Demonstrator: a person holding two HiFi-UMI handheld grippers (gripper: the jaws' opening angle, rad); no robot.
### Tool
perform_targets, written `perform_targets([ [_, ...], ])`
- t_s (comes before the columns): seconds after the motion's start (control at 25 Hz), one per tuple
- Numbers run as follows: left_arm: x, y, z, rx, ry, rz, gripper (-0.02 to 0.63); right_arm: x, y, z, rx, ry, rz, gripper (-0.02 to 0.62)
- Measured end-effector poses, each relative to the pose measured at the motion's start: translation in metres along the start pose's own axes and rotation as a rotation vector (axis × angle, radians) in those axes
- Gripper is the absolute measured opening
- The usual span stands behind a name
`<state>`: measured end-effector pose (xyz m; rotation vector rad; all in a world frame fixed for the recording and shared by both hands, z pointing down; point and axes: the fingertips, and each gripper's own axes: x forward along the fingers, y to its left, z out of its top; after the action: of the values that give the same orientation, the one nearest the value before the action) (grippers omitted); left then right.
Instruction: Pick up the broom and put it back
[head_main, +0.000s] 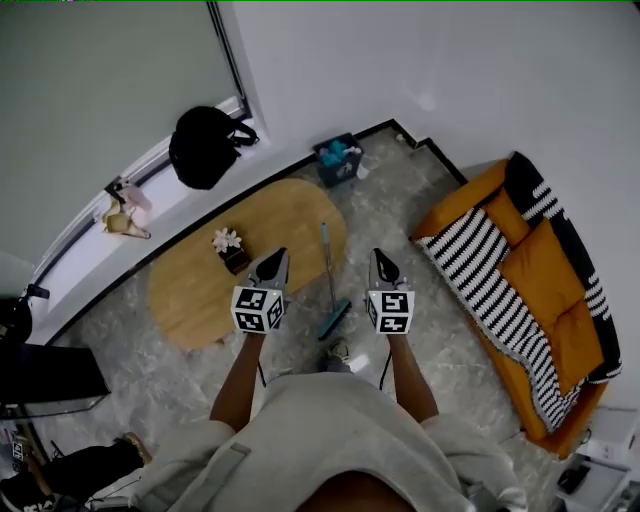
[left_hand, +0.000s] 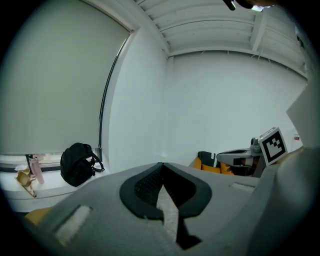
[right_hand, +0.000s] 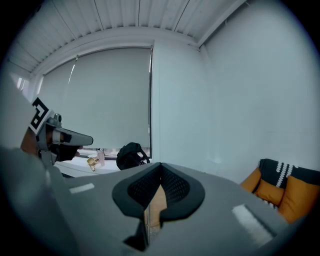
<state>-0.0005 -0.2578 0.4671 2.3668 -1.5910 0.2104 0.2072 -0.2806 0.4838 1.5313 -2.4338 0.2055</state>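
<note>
The broom (head_main: 329, 285) lies below and between my two grippers in the head view. Its teal head (head_main: 335, 320) rests on the marble floor, and its thin handle runs up across the right end of the oval wooden table (head_main: 190, 295). My left gripper (head_main: 277, 258) hovers left of the handle, jaws together and empty. My right gripper (head_main: 381, 260) hovers right of it, also shut with nothing held. Both point level across the room, well above the broom. Neither gripper view shows the broom: the left gripper (left_hand: 162, 166) and the right gripper (right_hand: 160, 167) face a white wall.
A small flower pot (head_main: 230, 250) stands on the table. A black backpack (head_main: 205, 145) sits on the window sill. A blue bin (head_main: 338, 160) stands in the corner. An orange sofa (head_main: 545, 290) with striped cushions fills the right side. A black object (head_main: 50, 375) is at the left.
</note>
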Motion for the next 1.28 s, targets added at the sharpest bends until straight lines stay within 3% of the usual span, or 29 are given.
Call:
perform_targets([
  [0.48,0.026,0.029,-0.043,-0.060,0.101,0.033,0.003,0.054,0.006,-0.036,0.034,0.086,0.065,0.000],
  [1.28,0.027,0.099,-0.154,-0.161,0.267,-0.034,0.003,0.101,0.062,-0.166,0.091,0.329,0.012,0.045],
])
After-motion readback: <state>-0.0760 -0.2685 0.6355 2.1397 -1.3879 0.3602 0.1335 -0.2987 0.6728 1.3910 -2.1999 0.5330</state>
